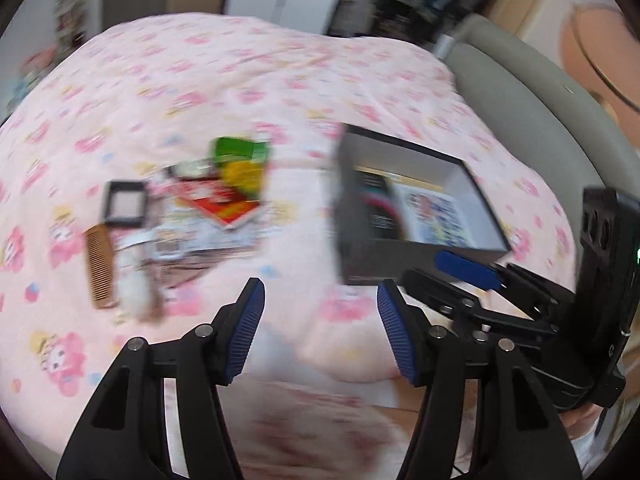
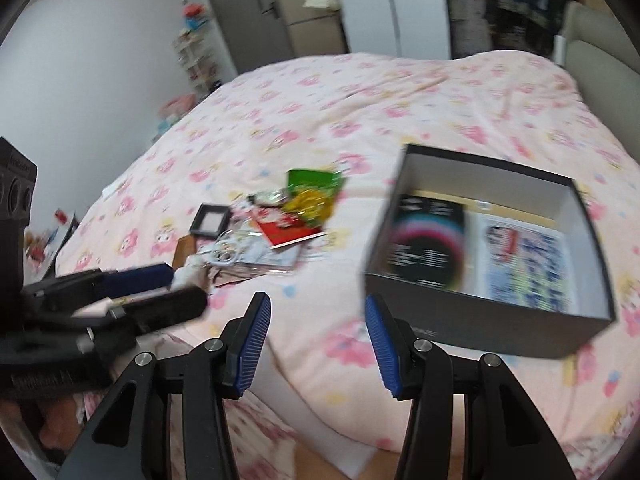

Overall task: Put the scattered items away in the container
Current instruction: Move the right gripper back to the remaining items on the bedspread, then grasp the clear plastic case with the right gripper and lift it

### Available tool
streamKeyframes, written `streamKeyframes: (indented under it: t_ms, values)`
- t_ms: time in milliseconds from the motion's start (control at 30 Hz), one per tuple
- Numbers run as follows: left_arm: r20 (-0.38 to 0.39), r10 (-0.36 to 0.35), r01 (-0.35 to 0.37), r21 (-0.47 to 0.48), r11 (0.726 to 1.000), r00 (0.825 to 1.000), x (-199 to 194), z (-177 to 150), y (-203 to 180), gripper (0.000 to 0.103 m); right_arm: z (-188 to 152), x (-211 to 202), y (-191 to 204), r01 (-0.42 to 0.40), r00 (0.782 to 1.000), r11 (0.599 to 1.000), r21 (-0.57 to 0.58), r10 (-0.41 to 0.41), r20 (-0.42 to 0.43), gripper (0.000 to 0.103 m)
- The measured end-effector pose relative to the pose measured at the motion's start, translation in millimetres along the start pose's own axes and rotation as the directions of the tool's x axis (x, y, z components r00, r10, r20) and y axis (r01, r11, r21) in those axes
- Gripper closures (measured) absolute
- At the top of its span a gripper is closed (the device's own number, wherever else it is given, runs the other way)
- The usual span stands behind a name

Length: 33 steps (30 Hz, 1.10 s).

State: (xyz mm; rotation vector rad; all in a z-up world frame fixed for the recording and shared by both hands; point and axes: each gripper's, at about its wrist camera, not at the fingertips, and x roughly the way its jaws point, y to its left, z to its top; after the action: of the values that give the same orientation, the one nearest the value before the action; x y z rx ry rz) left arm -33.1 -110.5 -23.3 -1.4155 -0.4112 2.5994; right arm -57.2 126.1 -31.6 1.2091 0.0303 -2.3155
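Note:
A dark open box [image 1: 420, 256] [image 2: 492, 320] lies on the pink bedspread and holds a black booklet [image 2: 430, 240] and a blue printed sheet [image 2: 528, 268]. Left of it lies a pile of scattered items: a green and yellow packet [image 1: 240, 160] [image 2: 314, 194], a red card [image 1: 224, 206] [image 2: 288, 232], a small black frame [image 1: 125, 202] [image 2: 211, 220], a wooden comb [image 1: 100, 268], and white bits [image 1: 134, 288]. My left gripper [image 1: 320, 332] is open and empty, near the bed's front edge. My right gripper [image 2: 316, 348] is open and empty, just left of the box's near corner.
The bed's pink quilt [image 1: 240, 80] [image 2: 360, 100] spreads far behind the items. A grey headboard [image 1: 540, 92] runs along the right. A wardrobe [image 2: 248, 12] and shelves [image 2: 196, 60] stand beyond the bed. The other gripper shows at each view's edge [image 1: 520, 300] [image 2: 100, 300].

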Motion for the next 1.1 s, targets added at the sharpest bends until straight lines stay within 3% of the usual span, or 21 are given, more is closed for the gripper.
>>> streamKeyframes:
  t_ms: [133, 233, 367, 467, 600, 667, 733, 800, 833, 867, 900, 933, 1033, 1100]
  values:
    - [-0.011, 0.073, -0.073, -0.102, 0.992, 0.997, 9.7, 10.0, 77.5, 0.045, 12.6, 43.5, 18.9, -0.023, 0.998, 1.0, -0.019, 0.022, -0.056, 0.058]
    - [-0.033, 0.072, -0.076, -0.154, 0.985, 0.997, 28.3, 18.9, 120.4, 0.045, 25.4, 89.4, 24.1, -0.016, 0.993, 1.0, -0.011, 0.015, -0.115, 0.058]
    - [-0.112, 0.045, -0.07, -0.225, 0.972, 0.993, 77.1, 32.2, 173.7, 0.051, 36.4, 165.7, 21.1, -0.005, 0.971, 1.0, 0.021, 0.01, -0.238, 0.058]
    - [-0.134, -0.01, -0.023, -0.245, 0.969, 0.991, 102.0, 37.7, 190.9, 0.053, 42.9, 200.1, 14.4, 0.032, 0.967, 0.998, 0.06, -0.016, -0.255, 0.057]
    - [-0.176, -0.021, -0.025, -0.256, 0.966, 0.984, 132.4, 41.5, 203.6, 0.053, 45.3, 235.6, 10.9, 0.053, 0.954, 0.995, 0.082, -0.026, -0.3, 0.056]
    - [-0.182, -0.025, -0.028, -0.282, 0.959, 0.983, 141.9, 42.7, 206.4, 0.053, 42.6, 245.6, 7.4, 0.055, 0.95, 0.995, 0.085, -0.026, -0.312, 0.049]
    - [-0.208, -0.049, -0.011, -0.282, 0.959, 0.977, 153.4, 43.7, 207.7, 0.053, 42.8, 251.7, 1.1, 0.02, 0.951, 0.991, 0.13, 0.021, -0.31, 0.03]
    - [-0.235, -0.047, -0.018, -0.268, 0.963, 0.971, 161.7, 45.7, 205.7, 0.053, 42.6, 259.2, -0.4, -0.006, 0.939, 0.989, 0.148, 0.057, -0.34, 0.021]
    - [-0.242, -0.042, -0.024, -0.264, 0.964, 0.969, 162.9, 46.6, 204.4, 0.055, 43.0, 259.4, 0.4, -0.013, 0.937, 0.989, 0.146, 0.063, -0.345, 0.022]
    - [-0.24, -0.045, -0.019, -0.256, 0.966, 0.97, 160.8, 47.7, 201.9, 0.065, 43.4, 256.1, 2.2, -0.011, 0.939, 0.991, 0.133, 0.056, -0.34, 0.025]
    - [-0.237, -0.056, -0.004, -0.247, 0.969, 0.97, 157.4, 48.6, 197.6, 0.073, 43.2, 252.0, 4.3, -0.023, 0.941, 0.993, 0.12, 0.062, -0.333, 0.046]
    - [-0.234, -0.043, -0.013, -0.232, 0.973, 0.971, 151.1, 48.5, 192.1, 0.073, 42.1, 244.3, 7.5, -0.079, 0.94, 0.99, 0.117, 0.114, -0.323, 0.062]
    - [-0.224, 0.025, -0.067, -0.18, 0.981, 0.974, 132.5, 46.2, 174.5, 0.073, 37.8, 227.0, 10.7, -0.109, 0.938, 0.987, 0.116, 0.141, -0.318, 0.064]
    - [-0.207, 0.024, -0.059, -0.162, 0.985, 0.978, 113.7, 45.2, 162.7, 0.073, 35.4, 206.1, 12.2, -0.11, 0.945, 0.988, 0.113, 0.139, -0.296, 0.064]
